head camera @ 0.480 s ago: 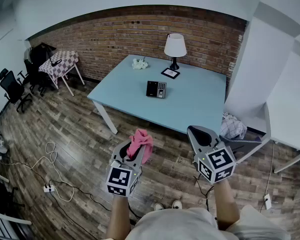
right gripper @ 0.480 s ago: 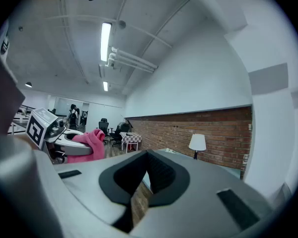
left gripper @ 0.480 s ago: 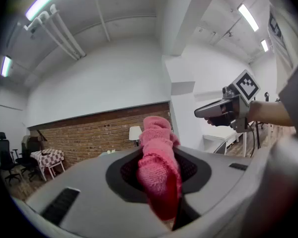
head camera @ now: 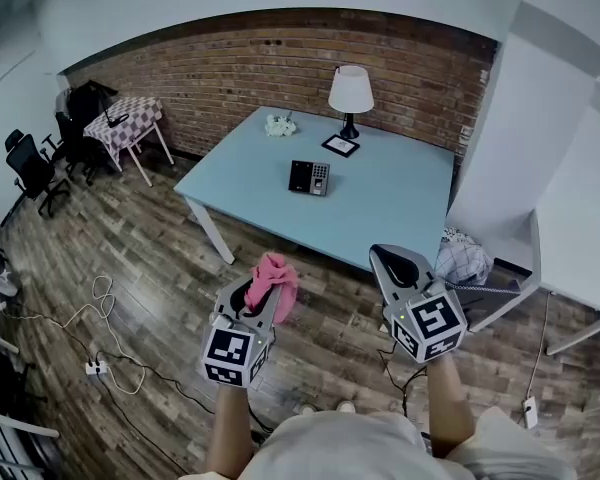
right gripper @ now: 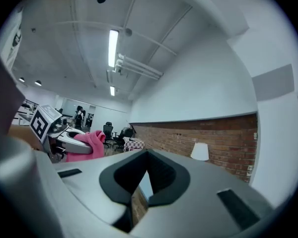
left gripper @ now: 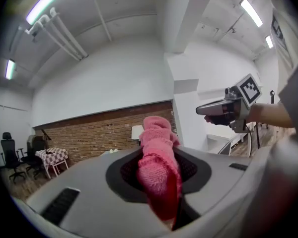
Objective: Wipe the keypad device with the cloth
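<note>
The black keypad device [head camera: 311,177] lies near the middle of the light blue table [head camera: 400,218], far ahead of both grippers. My left gripper [head camera: 263,290] is held over the wooden floor, shut on a pink cloth [head camera: 273,282] that bulges out of its tips. In the left gripper view the cloth [left gripper: 159,162] fills the gap between the jaws. My right gripper [head camera: 395,260] hangs level with it near the table's front edge, shut with nothing in it. In the right gripper view the jaws [right gripper: 146,162] meet, and the left gripper [right gripper: 59,131] with the cloth [right gripper: 87,144] shows at the left.
A white-shaded lamp [head camera: 350,93], a small framed card [head camera: 341,146] and a white bunch [head camera: 278,125] stand at the table's far side by the brick wall. A white desk [head camera: 580,238] and a checked bag [head camera: 463,258] are to the right. Cables [head camera: 100,328] lie on the floor at left.
Both grippers have drifted slightly to the left in the head view. The cloth stays held in the left gripper.
</note>
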A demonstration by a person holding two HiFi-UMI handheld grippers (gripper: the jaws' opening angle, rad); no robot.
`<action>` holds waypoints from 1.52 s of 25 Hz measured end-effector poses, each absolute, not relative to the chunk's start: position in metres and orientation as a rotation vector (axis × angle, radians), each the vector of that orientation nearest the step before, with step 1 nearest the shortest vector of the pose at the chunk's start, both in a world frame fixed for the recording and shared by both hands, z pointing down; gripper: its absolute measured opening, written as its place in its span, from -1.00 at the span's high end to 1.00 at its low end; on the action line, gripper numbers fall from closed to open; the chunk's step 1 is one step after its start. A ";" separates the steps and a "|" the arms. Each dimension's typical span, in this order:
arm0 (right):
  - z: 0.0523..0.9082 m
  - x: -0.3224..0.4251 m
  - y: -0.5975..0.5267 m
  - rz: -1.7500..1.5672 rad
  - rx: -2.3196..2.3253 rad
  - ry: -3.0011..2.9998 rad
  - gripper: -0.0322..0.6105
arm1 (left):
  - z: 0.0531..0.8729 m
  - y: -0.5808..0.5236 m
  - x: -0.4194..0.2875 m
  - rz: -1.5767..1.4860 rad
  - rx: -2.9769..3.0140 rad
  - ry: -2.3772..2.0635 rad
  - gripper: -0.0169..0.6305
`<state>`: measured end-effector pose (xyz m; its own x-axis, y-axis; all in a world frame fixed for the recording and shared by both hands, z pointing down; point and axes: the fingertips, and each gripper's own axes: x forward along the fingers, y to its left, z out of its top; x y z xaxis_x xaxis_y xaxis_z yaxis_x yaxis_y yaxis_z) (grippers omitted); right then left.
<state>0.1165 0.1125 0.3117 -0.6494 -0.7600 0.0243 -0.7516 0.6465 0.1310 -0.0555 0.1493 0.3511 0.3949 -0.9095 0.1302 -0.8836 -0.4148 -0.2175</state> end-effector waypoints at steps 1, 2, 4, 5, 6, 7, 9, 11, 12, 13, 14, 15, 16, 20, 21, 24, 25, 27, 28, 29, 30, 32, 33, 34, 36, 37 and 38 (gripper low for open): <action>0.311 0.117 0.112 -0.174 1.253 -2.798 0.85 | 0.354 0.148 -0.054 -0.353 -2.527 1.642 0.49; 0.312 0.116 0.111 -0.154 1.224 -2.814 0.85 | 0.356 0.147 -0.052 -0.358 -2.526 1.653 0.49; 0.314 0.117 0.109 -0.107 1.174 -2.833 0.85 | 0.360 0.146 -0.050 -0.363 -2.522 1.675 0.49; 0.315 0.117 0.109 -0.113 1.157 -2.829 0.85 | 0.362 0.145 -0.048 -0.362 -2.521 1.686 0.49; 0.317 0.118 0.108 -0.141 1.146 -2.815 0.85 | 0.363 0.145 -0.047 -0.359 -2.521 1.698 0.49; 0.319 0.119 0.106 -0.181 1.143 -2.790 0.85 | 0.365 0.144 -0.045 -0.355 -2.521 1.709 0.49; 0.325 0.122 0.100 -0.241 1.162 -2.732 0.85 | 0.369 0.142 -0.041 -0.355 -2.523 1.721 0.49; 0.332 0.124 0.091 -0.229 1.187 -2.696 0.85 | 0.372 0.137 -0.038 -0.363 -2.527 1.719 0.49; 0.335 0.124 0.086 -0.205 1.196 -2.691 0.85 | 0.373 0.133 -0.038 -0.366 -2.527 1.717 0.49; 0.337 0.124 0.080 -0.182 1.204 -2.694 0.85 | 0.374 0.128 -0.038 -0.368 -2.526 1.717 0.49; 0.339 0.124 0.074 -0.161 1.214 -2.702 0.85 | 0.375 0.121 -0.040 -0.368 -2.525 1.718 0.49; 0.339 0.123 0.068 -0.141 1.224 -2.716 0.85 | 0.376 0.115 -0.042 -0.367 -2.525 1.720 0.49; 0.340 0.122 0.062 -0.119 1.232 -2.731 0.85 | 0.376 0.108 -0.045 -0.364 -2.527 1.720 0.49; 0.348 0.114 0.031 -0.094 1.239 -2.703 0.85 | 0.377 0.074 -0.057 -0.345 -2.529 1.696 0.49; 0.350 0.110 0.020 -0.106 1.238 -2.688 0.85 | 0.377 0.062 -0.061 -0.342 -2.526 1.691 0.49; 0.352 0.099 -0.013 -0.128 1.244 -2.667 0.85 | 0.380 0.022 -0.071 -0.359 -2.522 1.680 0.49; 0.352 0.096 -0.025 -0.128 1.250 -2.660 0.85 | 0.380 0.008 -0.074 -0.363 -2.524 1.672 0.49; 0.351 0.089 -0.049 -0.118 1.265 -2.643 0.85 | 0.377 -0.018 -0.080 -0.356 -2.542 1.650 0.49; 0.350 0.085 -0.059 -0.108 1.273 -2.637 0.85 | 0.376 -0.029 -0.084 -0.355 -2.553 1.636 0.49; 0.350 0.081 -0.068 -0.096 1.279 -2.633 0.85 | 0.375 -0.040 -0.087 -0.360 -2.562 1.622 0.49; 0.350 0.077 -0.077 -0.085 1.281 -2.630 0.85 | 0.375 -0.051 -0.091 -0.365 -2.570 1.610 0.49; 0.352 0.068 -0.094 -0.081 1.274 -2.618 0.85 | 0.375 -0.072 -0.099 -0.368 -2.584 1.593 0.49; 0.353 0.064 -0.102 -0.090 1.268 -2.607 0.85 | 0.375 -0.082 -0.102 -0.369 -2.592 1.587 0.49; 0.355 0.059 -0.110 -0.098 1.263 -2.597 0.85 | 0.375 -0.092 -0.105 -0.371 -2.600 1.580 0.49; 0.358 0.052 -0.125 -0.094 1.262 -2.585 0.85 | 0.377 -0.111 -0.109 -0.377 -2.619 1.563 0.49; 0.360 0.049 -0.133 -0.084 1.262 -2.583 0.85 | 0.378 -0.120 -0.112 -0.380 -2.629 1.554 0.49; 0.361 0.045 -0.140 -0.072 1.260 -2.583 0.85 | 0.380 -0.128 -0.114 -0.383 -2.639 1.546 0.49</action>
